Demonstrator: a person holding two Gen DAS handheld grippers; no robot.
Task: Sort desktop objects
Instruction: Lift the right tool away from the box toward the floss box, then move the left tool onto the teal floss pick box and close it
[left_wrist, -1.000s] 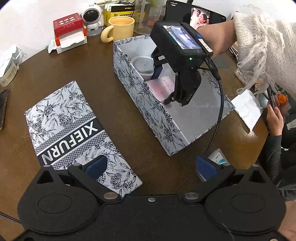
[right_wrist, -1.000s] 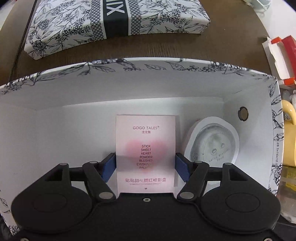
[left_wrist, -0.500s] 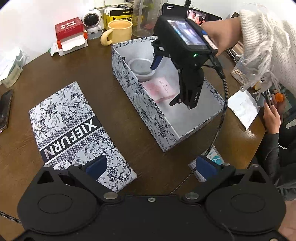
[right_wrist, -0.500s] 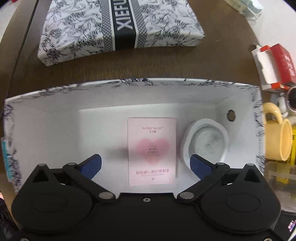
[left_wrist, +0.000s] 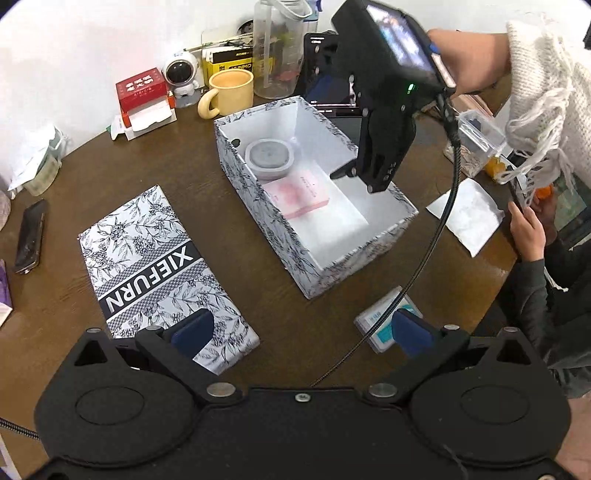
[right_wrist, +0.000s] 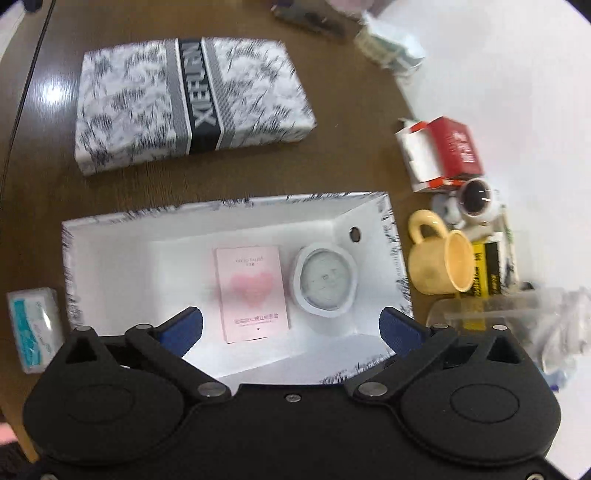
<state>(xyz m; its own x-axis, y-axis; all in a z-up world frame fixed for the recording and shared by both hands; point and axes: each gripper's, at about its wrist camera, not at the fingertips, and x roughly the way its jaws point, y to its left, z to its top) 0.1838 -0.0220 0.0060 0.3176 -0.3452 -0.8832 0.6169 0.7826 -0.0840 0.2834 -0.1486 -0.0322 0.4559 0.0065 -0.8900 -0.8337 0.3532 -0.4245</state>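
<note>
With its blue-padded jaws spread wide and empty, the right gripper (right_wrist: 291, 326) hangs above the open floral-print cardboard box (right_wrist: 110, 266) at frame centre, where a pink heart-printed carton (right_wrist: 252, 291) lies beside a round grey-white container (right_wrist: 325, 282), while the equally spread left gripper (left_wrist: 301, 330) hovers low in the frame over the flat floral lid lettered "XIEFURN" (left_wrist: 147, 266).

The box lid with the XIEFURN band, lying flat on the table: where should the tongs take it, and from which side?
Probably grip the box lid across its short width, at the near end, coming from above with the left tongs, already open over that corner. It lies flat, top up, with short side walls to pinch.
</note>
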